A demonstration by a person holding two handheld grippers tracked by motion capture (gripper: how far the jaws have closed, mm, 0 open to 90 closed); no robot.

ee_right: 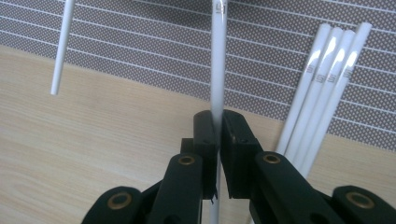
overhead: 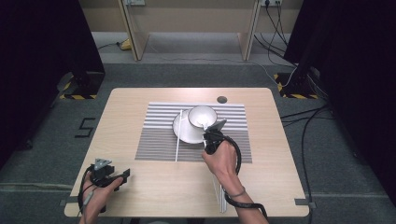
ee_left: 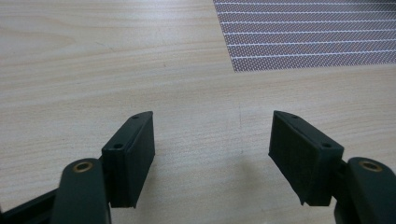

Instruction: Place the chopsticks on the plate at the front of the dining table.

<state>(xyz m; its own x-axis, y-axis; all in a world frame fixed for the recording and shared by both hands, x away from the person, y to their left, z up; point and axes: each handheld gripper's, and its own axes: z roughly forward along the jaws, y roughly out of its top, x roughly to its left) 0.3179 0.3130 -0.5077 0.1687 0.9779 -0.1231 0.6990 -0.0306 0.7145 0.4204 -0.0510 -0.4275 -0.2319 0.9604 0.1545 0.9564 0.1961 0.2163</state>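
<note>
My right gripper [ee_right: 218, 126] is shut on a thin white chopstick [ee_right: 217, 56] that runs out past its jaws over the striped placemat [ee_right: 140, 42]. In the high view this gripper [overhead: 210, 134] sits at the near right edge of a white plate [overhead: 183, 133], on which stands a white bowl [overhead: 202, 115]. A second chopstick [overhead: 178, 140] lies across the plate's left side, and its near end [ee_right: 60, 51] shows to the left of the jaws. My left gripper [ee_left: 212, 140] stands open over bare wood, with nothing between its jaws, near the table's front left corner [overhead: 122, 175].
Several white chopsticks [ee_right: 327, 79] lie side by side just right of my right gripper, reaching under the forearm toward the front edge [overhead: 220, 196]. A small dark round hole [overhead: 222, 99] sits at the table's far side. Black stands and cables surround the table.
</note>
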